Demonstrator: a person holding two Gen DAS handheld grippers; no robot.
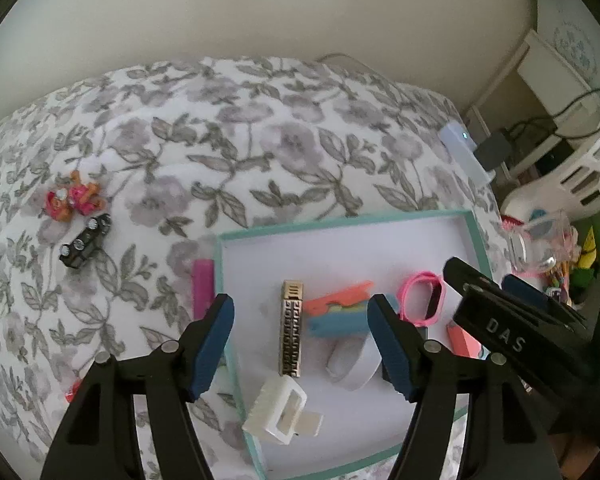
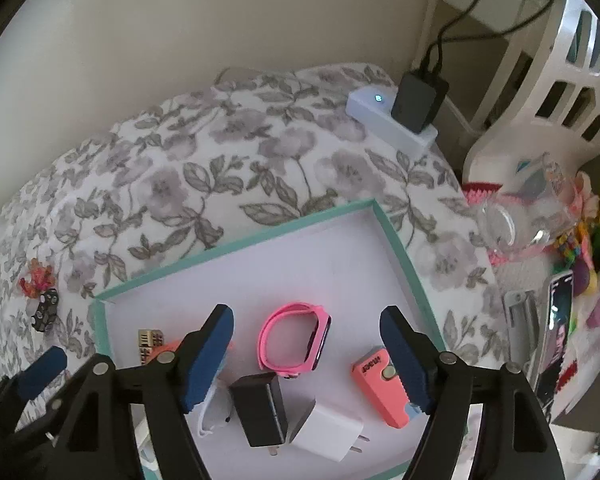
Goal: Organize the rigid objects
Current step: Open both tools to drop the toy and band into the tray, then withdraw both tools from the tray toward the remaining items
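While both spread and empty, left tongs and right tongs hover over teal-rimmed white cardboard tray on floral bedspread. Already in tray: pink rubber watch, black charger block, white plug adapter, gold metal clip. Left outside on bed: black studded hair clip, orange-pink beaded ornament. Judged mostly done.

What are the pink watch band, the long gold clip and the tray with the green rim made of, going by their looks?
The pink watch band looks like soft matte rubber or silicone: it curls in a smooth loop. The gold clip seems metal, with a shiny embossed face. The tray looks like cardboard: thin flat walls, matte white inside.
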